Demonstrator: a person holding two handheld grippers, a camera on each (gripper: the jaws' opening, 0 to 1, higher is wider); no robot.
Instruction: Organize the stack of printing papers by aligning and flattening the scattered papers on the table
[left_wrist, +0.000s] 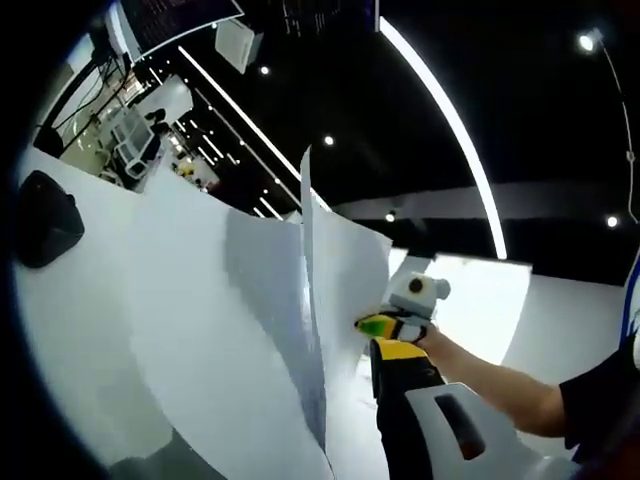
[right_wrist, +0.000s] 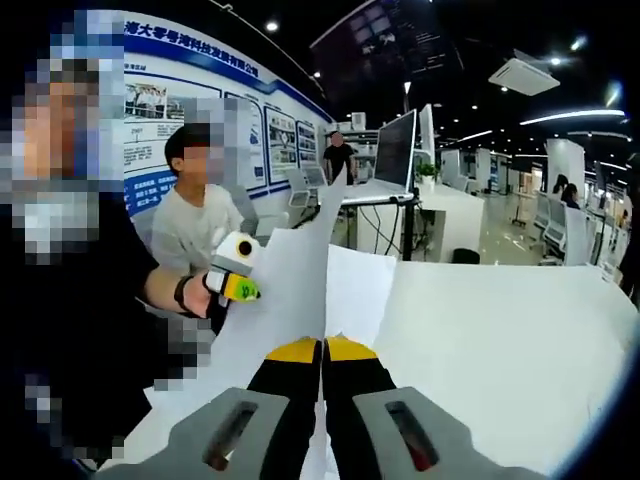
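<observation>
Papers (left_wrist: 250, 330) stand lifted off the table (left_wrist: 70, 330) in my left gripper view, edge toward me, with my right gripper (left_wrist: 385, 326) clamped on their far edge. In my right gripper view, its jaws are pinched shut on the sheets' near edge (right_wrist: 300, 290), while my left gripper (right_wrist: 240, 288) grips the opposite side; long axis runs between both.

Big open-plan office/showroom: black ceiling w/ strip lights (left_wrist: 450, 120), AC vent (right_wrist: 525, 75) at 1 o'clock, monitors (right_wrist: 396, 150) on desks, info wall boards (right_wrist: 190, 100) at 10 o'clock.
</observation>
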